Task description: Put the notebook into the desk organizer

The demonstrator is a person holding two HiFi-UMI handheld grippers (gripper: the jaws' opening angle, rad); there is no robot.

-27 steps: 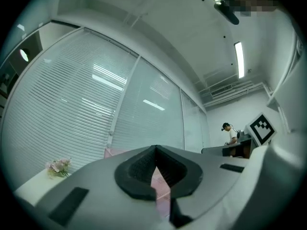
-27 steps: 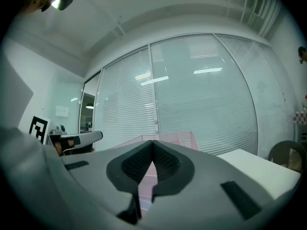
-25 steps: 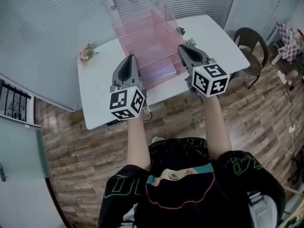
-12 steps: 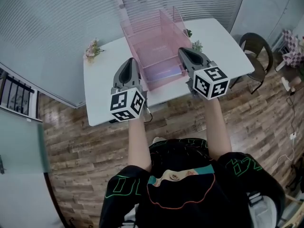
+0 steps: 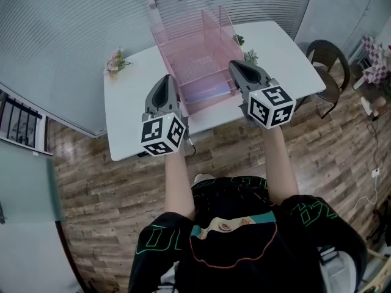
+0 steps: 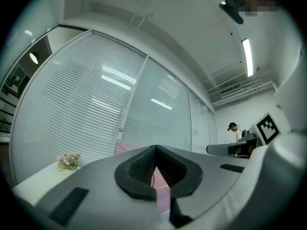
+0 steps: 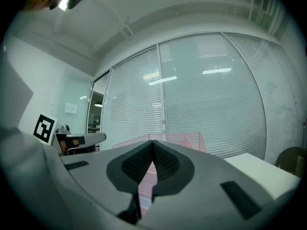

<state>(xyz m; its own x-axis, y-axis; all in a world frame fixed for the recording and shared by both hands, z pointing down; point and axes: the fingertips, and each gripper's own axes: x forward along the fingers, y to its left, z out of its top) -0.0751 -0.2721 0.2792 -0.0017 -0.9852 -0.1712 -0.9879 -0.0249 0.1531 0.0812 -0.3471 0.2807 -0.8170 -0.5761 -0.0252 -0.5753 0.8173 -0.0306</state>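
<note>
Desk organizer [image 5: 197,49] stands beyond the left tongs [image 5: 166,78] and right tongs [image 5: 236,65], both closed, empty.

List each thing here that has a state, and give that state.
left gripper: shut, nothing between the jaws.
right gripper: shut, nothing between the jaws.
desk organizer: upright on the table.
notebook: likely the pale flat thing lying at the organizer's low front end; not held.
chair: upright beside the table, unoccupied.
</note>
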